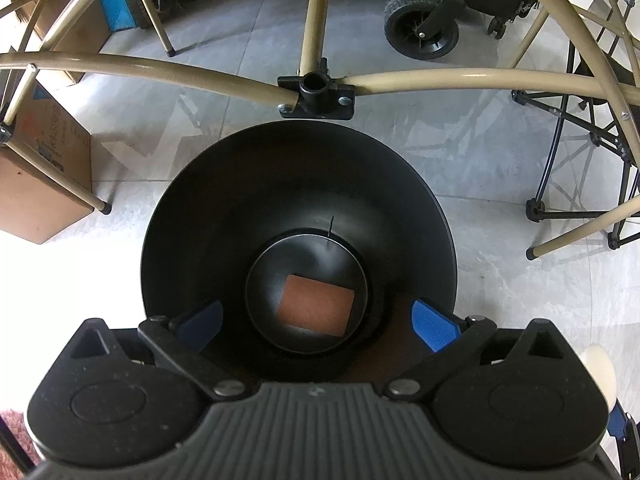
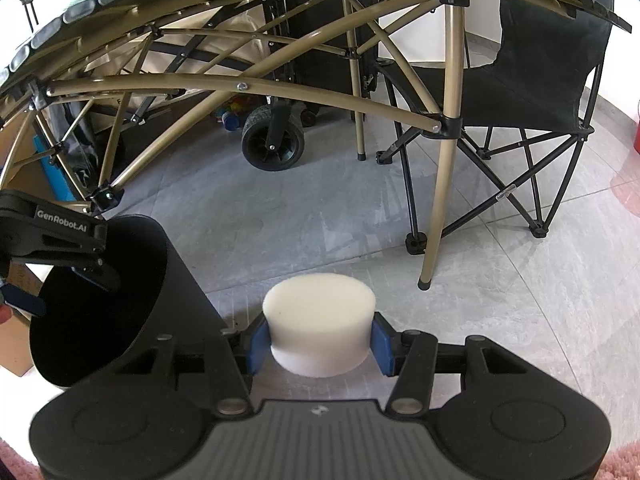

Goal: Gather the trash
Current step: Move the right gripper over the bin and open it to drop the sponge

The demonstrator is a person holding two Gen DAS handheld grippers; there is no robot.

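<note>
The white foam cylinder sat upright, clamped by its sides between the blue pads of the right hand-held gripper, above the tiled floor. The black bin stood to the left of it, near but not touching, mouth open and tilted toward the cylinder. The left hand-held gripper hung over that mouth, jaws apart, holding nothing. A brown rectangular piece lay at the bin's bottom. The right hand was therefore nearer; the likely move was leftward over the rim.

I see grey tiled floor | on it: black bin, cardboard box, folding chair, table legs
</note>
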